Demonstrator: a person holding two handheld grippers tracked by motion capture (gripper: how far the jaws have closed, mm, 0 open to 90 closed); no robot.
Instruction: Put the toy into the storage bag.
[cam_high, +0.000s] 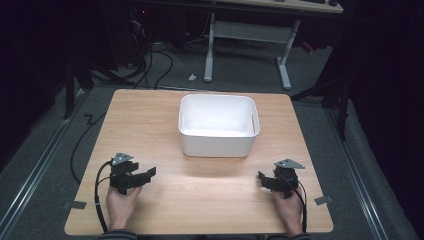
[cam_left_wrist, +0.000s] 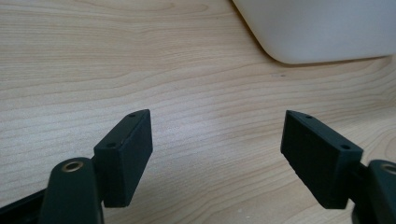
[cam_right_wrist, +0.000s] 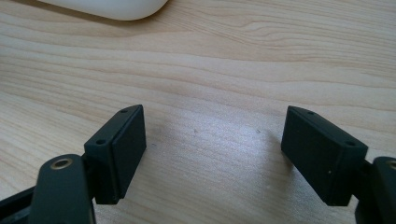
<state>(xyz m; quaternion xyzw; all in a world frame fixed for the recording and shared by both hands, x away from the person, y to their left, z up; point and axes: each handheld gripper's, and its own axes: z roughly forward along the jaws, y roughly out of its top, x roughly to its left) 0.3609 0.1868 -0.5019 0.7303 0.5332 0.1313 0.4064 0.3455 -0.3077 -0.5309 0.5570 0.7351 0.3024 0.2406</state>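
A white rectangular bin (cam_high: 218, 125) stands empty in the middle of the wooden table (cam_high: 150, 115), toward its far side. My left gripper (cam_high: 146, 173) rests low over the table's near left part, held in a hand, and points right toward the bin. Its jaws stand wide apart with only bare wood between them (cam_left_wrist: 217, 154); the bin's rounded corner (cam_left_wrist: 322, 32) lies ahead at upper right. My right gripper (cam_high: 261, 178) sits at the near right, pointing left, jaws likewise spread over bare wood (cam_right_wrist: 215, 154). The bin's edge (cam_right_wrist: 112, 7) shows at top left there.
Beyond the table's far edge is grey floor with cables (cam_high: 155, 65) and the white legs of another desk (cam_high: 210, 50). Metal rails (cam_high: 45, 155) run along the floor on both sides. Small tape marks (cam_high: 324, 200) sit by the near corners.
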